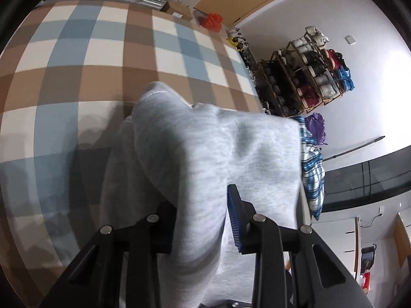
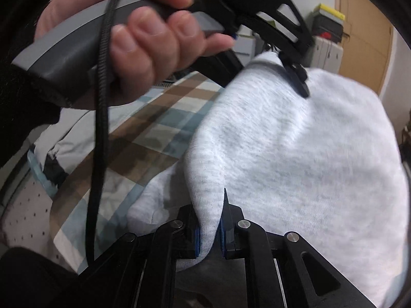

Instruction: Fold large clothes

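The fold looks only just begun: the grey sweater (image 1: 205,154) is lifted above the checked blanket (image 1: 102,51), held up at 2 spots, and it is not yet laid flat or folded over. The left gripper (image 1: 200,220) pinches a thick bunch of it, and the right gripper (image 2: 209,228) pinches a thin edge. Only the right view shows the person's hand (image 2: 143,38) holding the other tool, while only the left view shows the shoe rack (image 1: 308,71) and maybe a striped cloth (image 1: 313,169), though it is blurry.
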